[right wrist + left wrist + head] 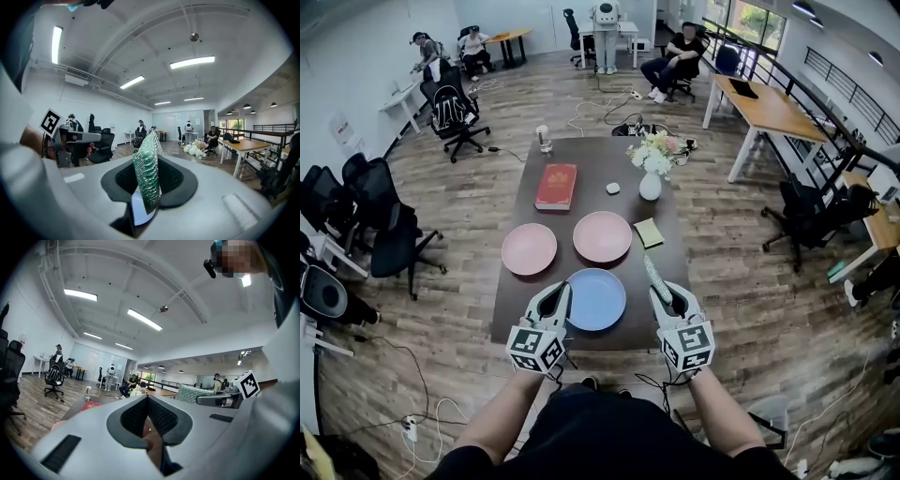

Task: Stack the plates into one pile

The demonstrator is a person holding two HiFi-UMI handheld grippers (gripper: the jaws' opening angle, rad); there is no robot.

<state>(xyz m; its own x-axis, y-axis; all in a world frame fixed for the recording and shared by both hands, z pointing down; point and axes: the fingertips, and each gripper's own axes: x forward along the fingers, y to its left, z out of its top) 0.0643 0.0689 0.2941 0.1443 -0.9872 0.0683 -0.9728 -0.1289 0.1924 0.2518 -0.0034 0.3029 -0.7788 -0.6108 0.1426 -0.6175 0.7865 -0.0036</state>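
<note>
Plates on worktop (581, 159): two pink ones (529, 248), (602, 236), one blue plate (598, 300).
Left claw (565, 291) together, hiding the blue plate's left rim; right claw (664, 281) apart.

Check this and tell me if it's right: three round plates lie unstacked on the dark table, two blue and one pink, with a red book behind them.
The colours are swapped. The head view shows two pink, the left pink round plate and the right pink round plate, and one blue round plate. They do lie unstacked on the dark table, red book behind them.

Book (556, 186) behind L plate (529, 248); vase (650, 186) R.
</note>
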